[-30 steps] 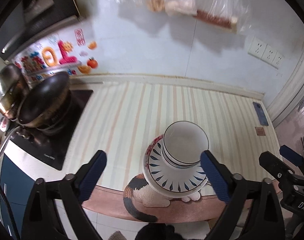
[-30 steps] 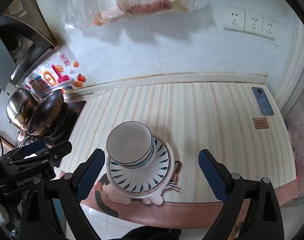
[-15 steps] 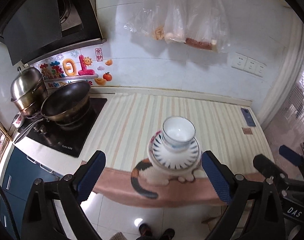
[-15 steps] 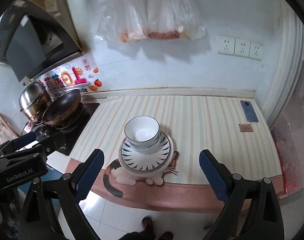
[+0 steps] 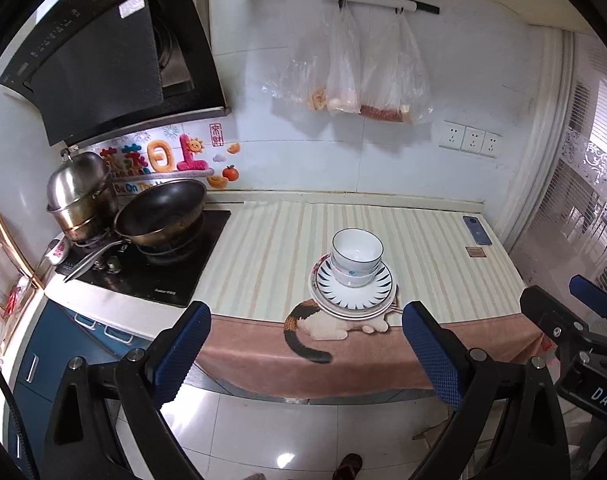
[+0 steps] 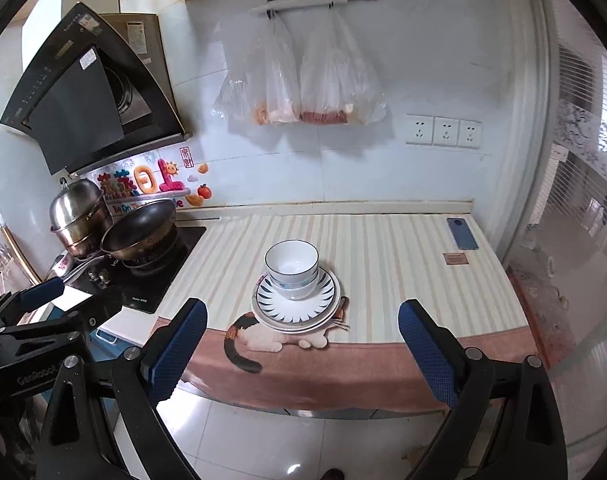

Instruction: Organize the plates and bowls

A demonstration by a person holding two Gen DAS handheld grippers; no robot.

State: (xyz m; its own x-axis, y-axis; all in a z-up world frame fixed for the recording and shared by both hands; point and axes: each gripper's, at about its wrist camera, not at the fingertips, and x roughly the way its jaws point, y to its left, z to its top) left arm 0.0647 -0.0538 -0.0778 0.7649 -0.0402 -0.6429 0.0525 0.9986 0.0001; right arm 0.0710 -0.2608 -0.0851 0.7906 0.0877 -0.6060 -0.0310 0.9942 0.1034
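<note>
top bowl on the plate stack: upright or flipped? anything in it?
Upright and empty. The top bowl shows its open mouth and bare white inside, nested in another bowl on the plates.

R tongs are seen wide apart, nothing held betw. the blue pads, well back from the counter edge. Stacked bowls are set on stacked plates near the counter's front, over a cat print on the striped cloth. L tongs are seen at the left edge; state can't be told. A phone is seen at far right, wok & steel pot on the hob at left.
</note>
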